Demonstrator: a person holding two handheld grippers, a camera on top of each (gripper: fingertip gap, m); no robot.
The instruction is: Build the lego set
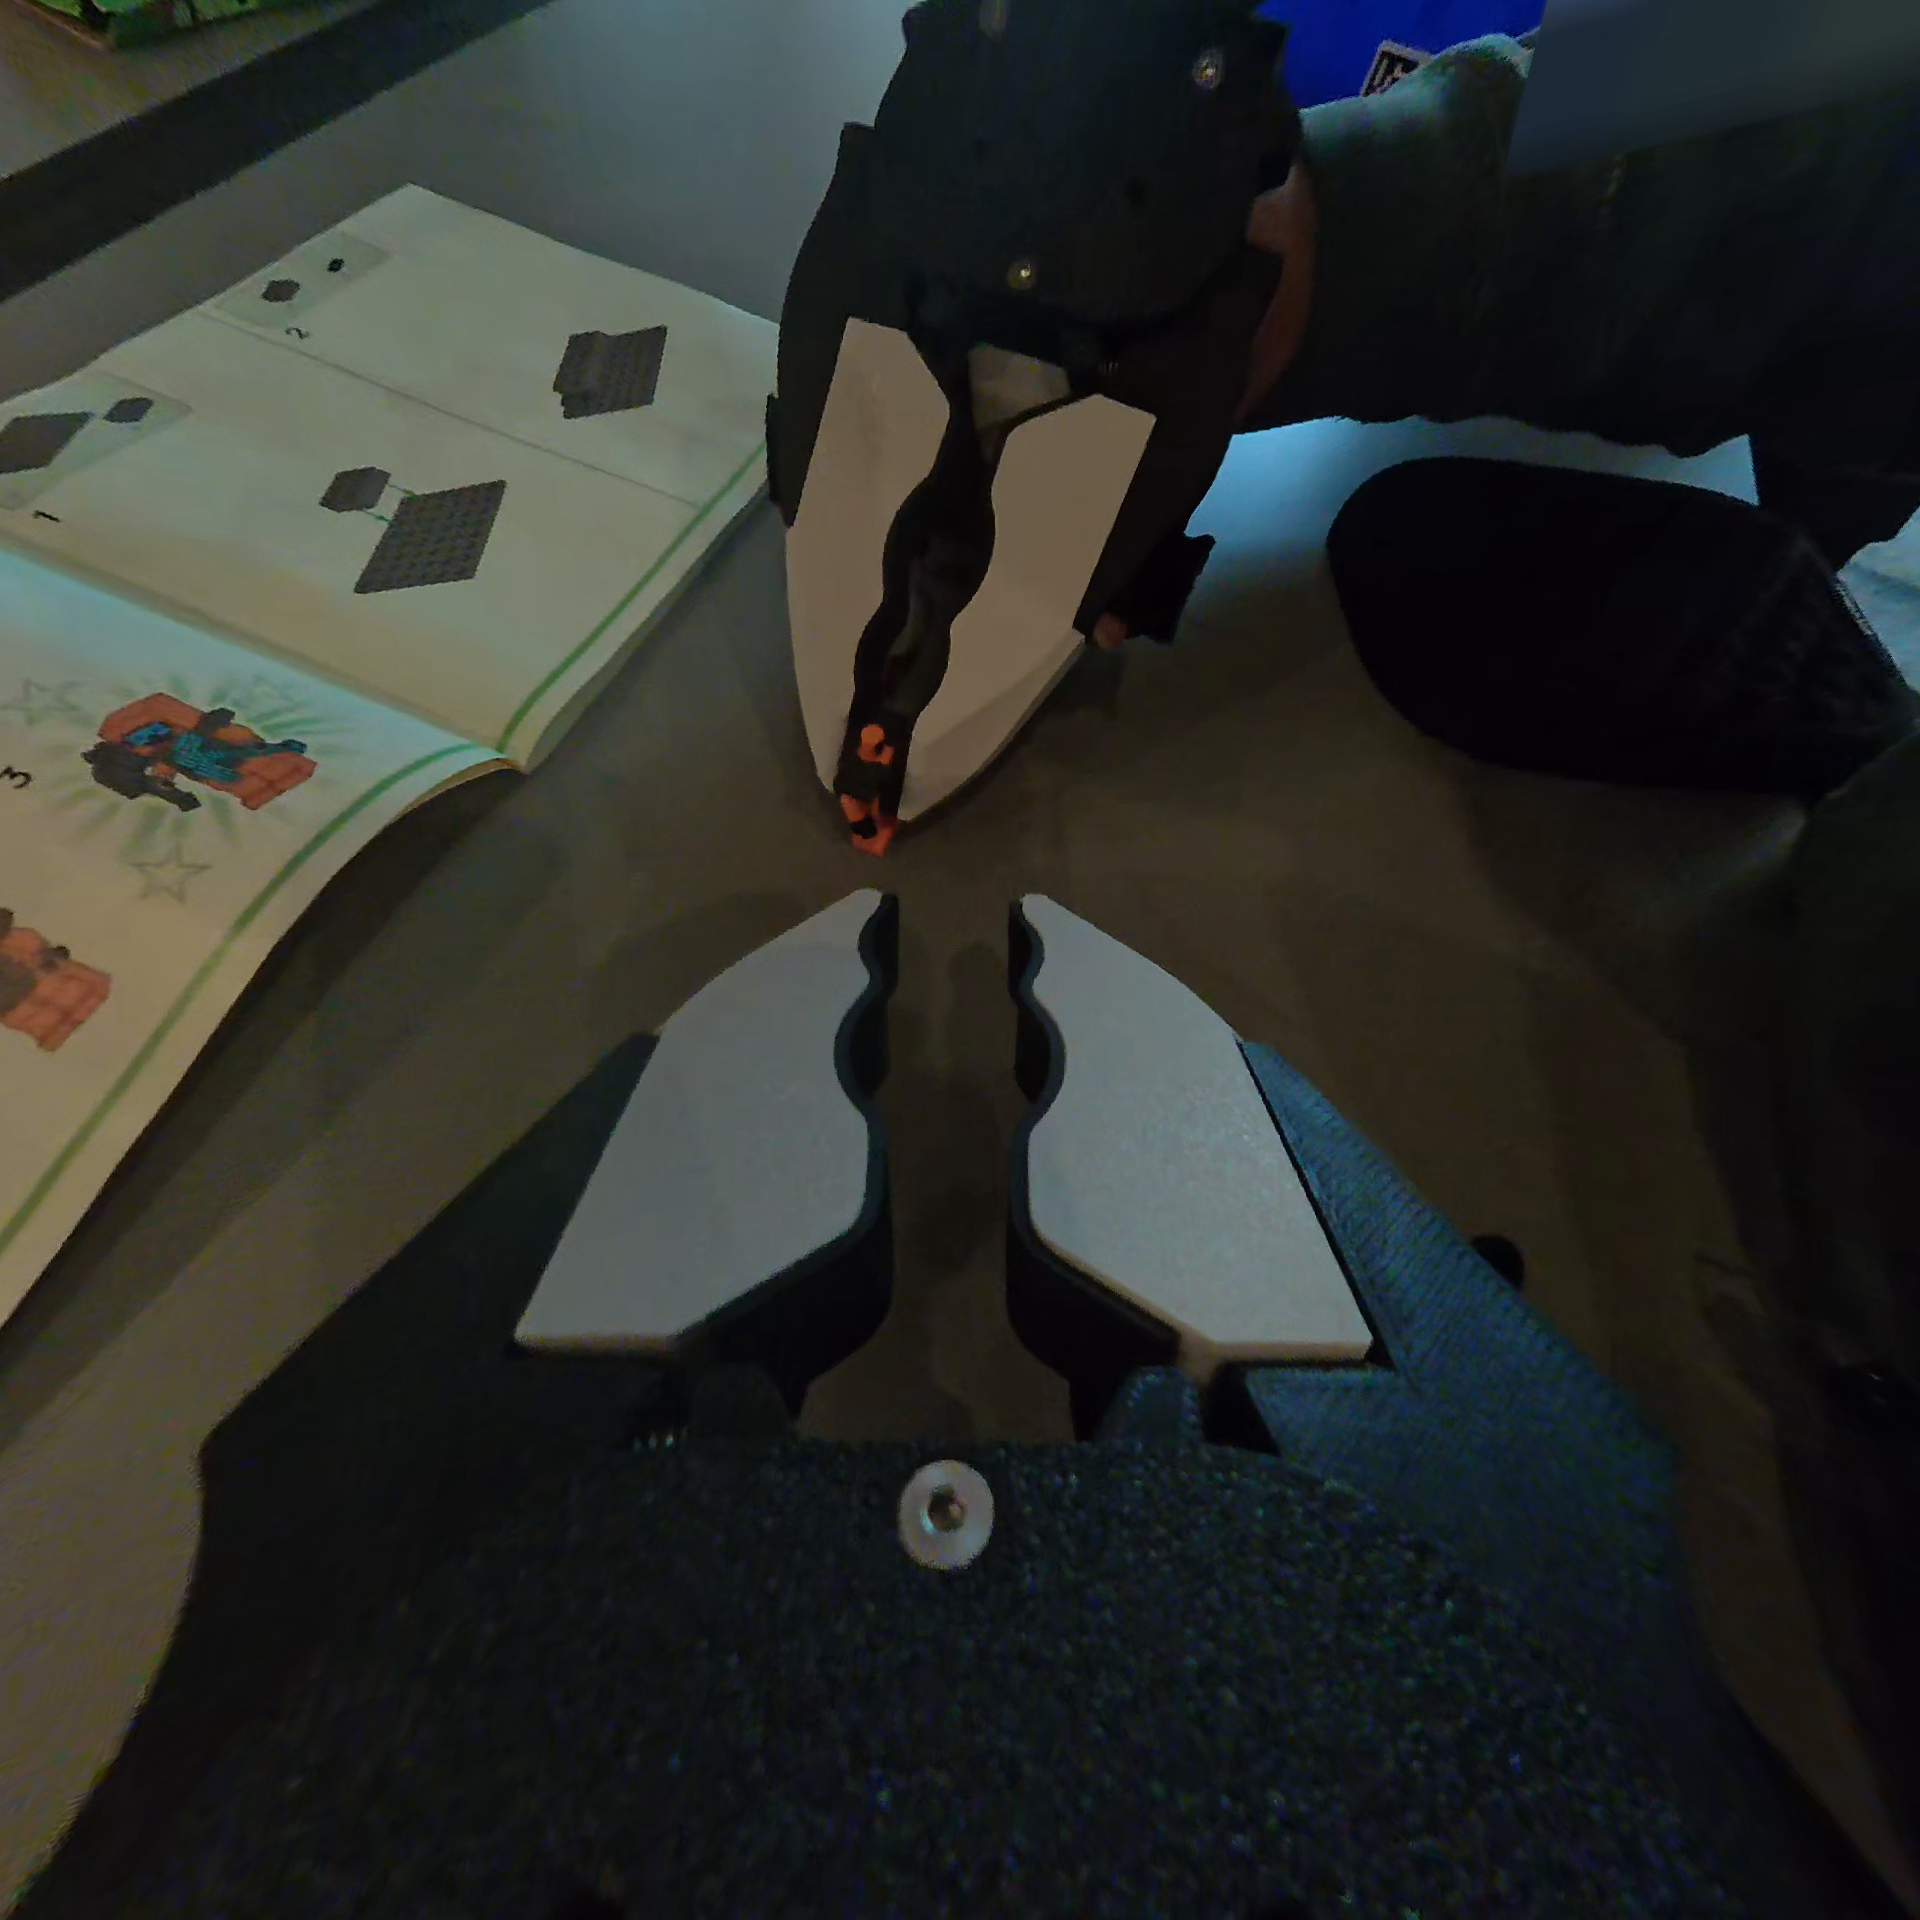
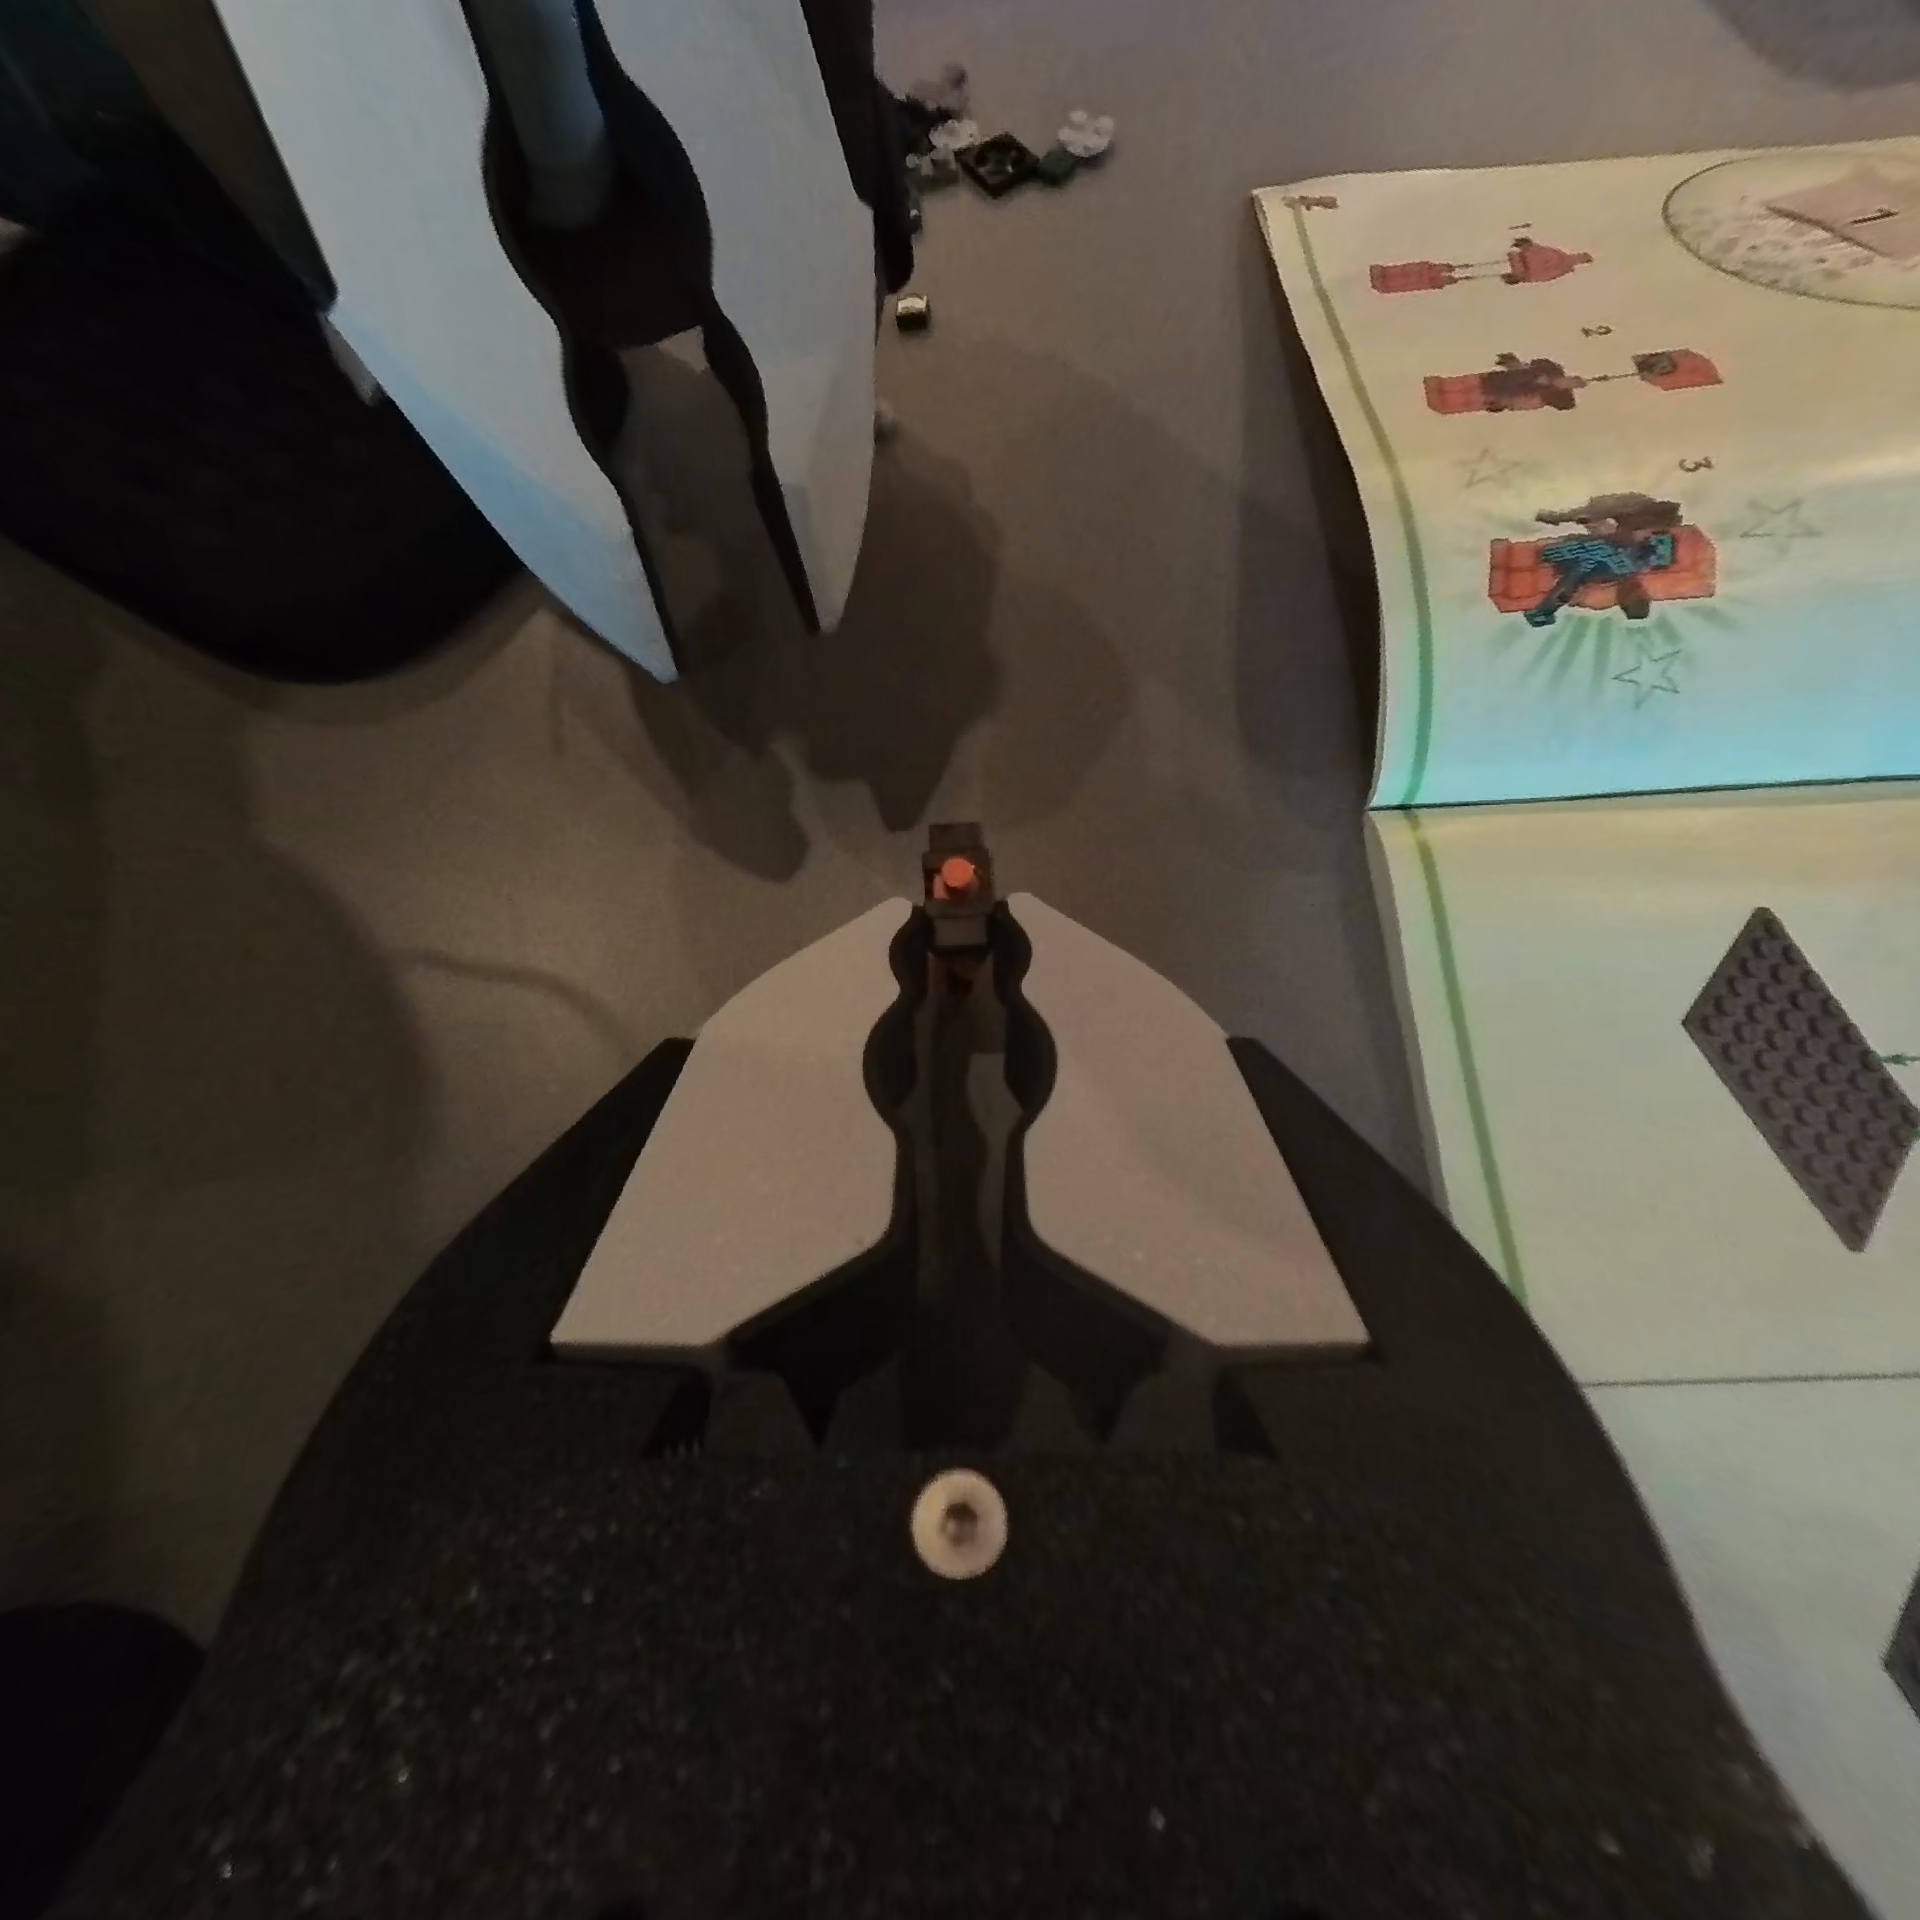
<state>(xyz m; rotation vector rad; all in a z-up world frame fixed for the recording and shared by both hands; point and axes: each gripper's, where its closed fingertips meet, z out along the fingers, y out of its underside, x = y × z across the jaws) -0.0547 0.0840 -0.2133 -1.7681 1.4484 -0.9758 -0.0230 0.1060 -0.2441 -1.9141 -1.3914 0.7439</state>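
The right gripper [image 2: 958,914] has its fingers nearly closed on a small orange and black lego piece [image 2: 956,883]. The piece sits pinched at the very fingertips and sticks out just past them, low over the grey table [image 2: 312,935]. In the left wrist view the same piece [image 1: 871,795] shows at the tips of the right gripper [image 1: 878,810], which points down at the table. The left gripper [image 1: 951,914] faces it tip to tip, close but apart, with its fingers set well apart and nothing between them. An open instruction booklet [image 1: 436,499] lies flat beside both grippers. A few loose small pieces [image 2: 997,151] lie farther off on the table.
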